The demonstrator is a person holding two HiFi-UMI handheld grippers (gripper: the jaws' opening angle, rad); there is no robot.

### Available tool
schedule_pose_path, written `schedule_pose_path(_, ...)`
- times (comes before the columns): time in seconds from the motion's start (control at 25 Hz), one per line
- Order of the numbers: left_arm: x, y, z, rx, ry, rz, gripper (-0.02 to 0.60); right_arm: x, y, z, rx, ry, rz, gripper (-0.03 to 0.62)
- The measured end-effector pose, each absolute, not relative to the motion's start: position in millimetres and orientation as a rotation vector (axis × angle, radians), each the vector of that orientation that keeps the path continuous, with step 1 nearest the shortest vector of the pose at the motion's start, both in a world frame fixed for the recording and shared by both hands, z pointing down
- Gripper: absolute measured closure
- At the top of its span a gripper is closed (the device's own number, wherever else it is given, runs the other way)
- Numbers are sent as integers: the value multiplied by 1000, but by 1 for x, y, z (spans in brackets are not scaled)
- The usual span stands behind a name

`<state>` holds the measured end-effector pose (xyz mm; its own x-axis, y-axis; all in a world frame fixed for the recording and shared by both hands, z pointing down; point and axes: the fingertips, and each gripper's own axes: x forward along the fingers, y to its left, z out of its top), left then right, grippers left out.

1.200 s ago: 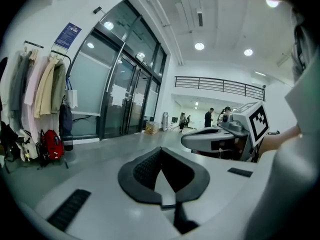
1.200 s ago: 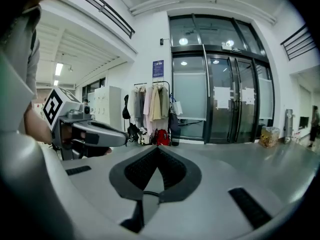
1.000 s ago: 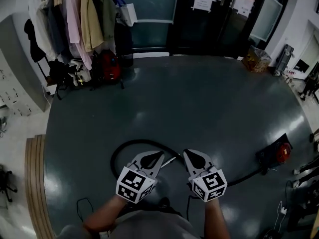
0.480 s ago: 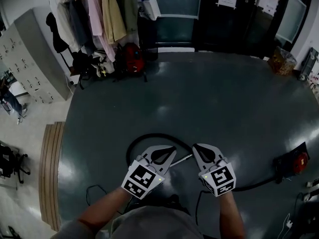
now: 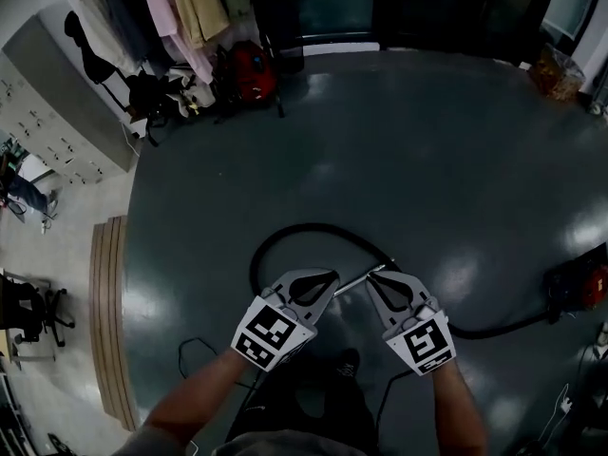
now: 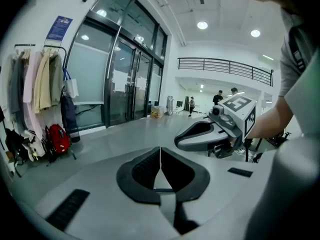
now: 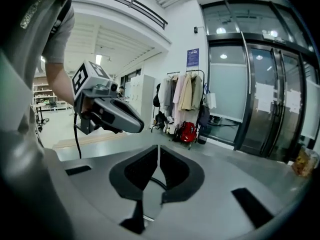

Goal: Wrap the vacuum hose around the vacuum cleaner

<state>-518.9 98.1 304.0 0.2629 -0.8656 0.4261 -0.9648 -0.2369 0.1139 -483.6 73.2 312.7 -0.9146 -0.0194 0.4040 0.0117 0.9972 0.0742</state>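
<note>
**Desk:** What does the head view show?

**Operator:** A dark, glossy floor point(image 5: 408, 160) seen from above, with my two grippers side by side near the bottom. My left gripper point(image 5: 328, 279) and right gripper point(image 5: 374, 283) both point ahead. They are near each other but apart.

**Desk:** And the jaws?

**Operator:** Both pairs are pressed together tip to tip, with nothing held in either. Each gripper's own view shows this plainly, with the other gripper alongside it.

**Desk:** Where is the hose?

**Operator:** The hose point(image 5: 313, 225) lies on the floor in a black loop just ahead of my grippers. At the loop's right end is a pale metal tube point(image 5: 366, 275), which shows in the gap between the two gripper tips. Past the right gripper, the hose sweeps right in a shallow curve to the vacuum point(image 5: 581, 288). The vacuum is a red-and-black body at the right edge, well apart from both grippers. The hose is not yet wound around it.

**Desk:** What about the surroundings?

**Operator:** Coats point(image 5: 180, 3) hang on a rack at the top left, and a red bag point(image 5: 249, 72) sits on the floor below them. A thin cable point(image 5: 190, 350) curls on the floor beside my left arm. A wooden strip point(image 5: 109, 321) borders the floor at the left. The left gripper view also shows tall glass doors point(image 6: 125, 84) behind the coats.
</note>
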Motion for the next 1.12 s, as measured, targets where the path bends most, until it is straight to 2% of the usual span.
schedule_pose_path(0.52,-521,108,558,2026,-1418,428,572,-477,67,565,115,-2505,243,589)
schedule_pose_path(0.76,-523,93,695,2004,-1339,524,569,-478,54,675,173,-2459,331,564)
schedule_pose_path(0.8,-523,89,720,2012,-1315,545,555,-481,51,693,174,-2458,333,535)
schedule_pose_path(0.96,-520,76,817,2004,-1238,617,520,-486,38,768,194,-2450,342,528)
schedule_pose_path(1.12,-508,75,913,1976,-1184,656,386,-475,26,839,229,-2439,351,528)
